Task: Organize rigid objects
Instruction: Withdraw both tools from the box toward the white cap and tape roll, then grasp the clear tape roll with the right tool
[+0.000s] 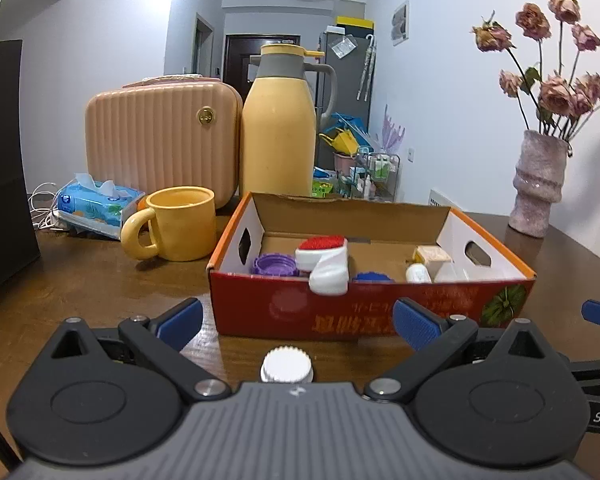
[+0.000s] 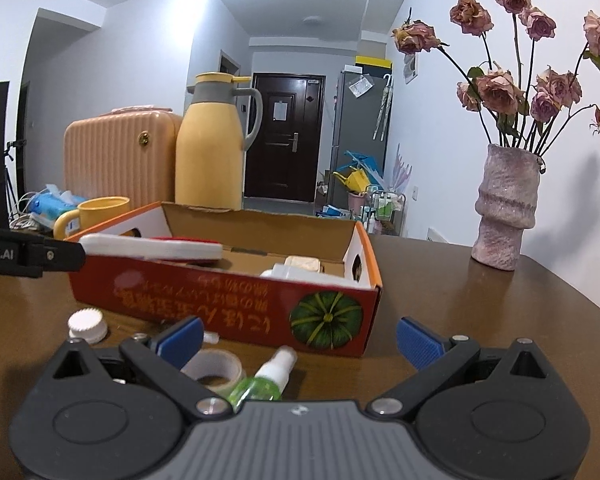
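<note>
A red cardboard box (image 1: 372,312) stands open on the brown table. It holds a purple lid (image 1: 275,265), a blue lid (image 1: 373,277), a small white bottle (image 1: 418,273), a beige block (image 1: 432,255) and a white piece with a red top (image 1: 324,264) leaning over the front wall. My left gripper (image 1: 298,324) is open just before the box, with a white ribbed cap (image 1: 287,364) on the table between its fingers. My right gripper (image 2: 300,338) is open too, near the box's (image 2: 228,304) right corner. Below it lie a green spray bottle (image 2: 264,380) and a tape roll (image 2: 214,368). The white cap (image 2: 87,326) is off to its left.
Behind the box stand a yellow mug (image 1: 180,228), a tall yellow jug (image 1: 280,128), a pink ribbed case (image 1: 160,136) and a tissue pack (image 1: 96,204). A vase of dried roses (image 2: 504,216) is at the right. A black panel (image 1: 0,160) borders the left.
</note>
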Available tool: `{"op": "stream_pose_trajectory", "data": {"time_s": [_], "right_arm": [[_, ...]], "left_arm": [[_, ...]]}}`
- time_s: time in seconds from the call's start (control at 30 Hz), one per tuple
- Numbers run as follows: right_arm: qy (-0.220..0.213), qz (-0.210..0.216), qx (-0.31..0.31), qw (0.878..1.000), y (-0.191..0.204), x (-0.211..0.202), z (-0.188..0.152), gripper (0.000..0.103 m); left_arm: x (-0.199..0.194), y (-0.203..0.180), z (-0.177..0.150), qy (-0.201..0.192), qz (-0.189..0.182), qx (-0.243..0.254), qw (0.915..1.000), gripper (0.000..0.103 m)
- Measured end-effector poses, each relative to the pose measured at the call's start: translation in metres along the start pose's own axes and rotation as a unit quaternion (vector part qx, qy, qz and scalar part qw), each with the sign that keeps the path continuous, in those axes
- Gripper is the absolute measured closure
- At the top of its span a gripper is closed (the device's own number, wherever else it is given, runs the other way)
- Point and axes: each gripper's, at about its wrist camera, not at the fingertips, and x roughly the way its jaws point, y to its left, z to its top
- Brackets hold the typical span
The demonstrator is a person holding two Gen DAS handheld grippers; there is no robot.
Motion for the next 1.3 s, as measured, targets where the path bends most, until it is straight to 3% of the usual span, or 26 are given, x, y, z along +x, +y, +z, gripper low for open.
{"op": "stream_pose_trajectory", "data": {"time_s": [0.43, 0.9, 1.1, 1.3], "right_arm": [[0.011, 0.011, -0.002, 1.0, 0.008, -0.02, -0.014, 0.0], [0.021, 0.019, -0.018, 0.999, 0.015, -0.02, -0.014, 0.001], [0.038, 0.048, -0.073, 0.995, 0.029, -0.008, -0.006, 0.008], [0.076, 0.074, -0.109, 0.988, 0.04, 0.013, 0.001, 0.03]], "left_arm": [[-0.021, 0.013, -0.032, 0.031, -0.011, 0.014, 0.9994, 0.0], [-0.02, 0.013, -0.035, 0.044, -0.021, 0.022, 0.9986, 0.0], [-0.015, 0.019, -0.034, 0.057, -0.022, 0.008, 0.9981, 0.0], [-0.011, 0.028, -0.033, 0.064, -0.017, -0.001, 0.9978, 0.0]]}}
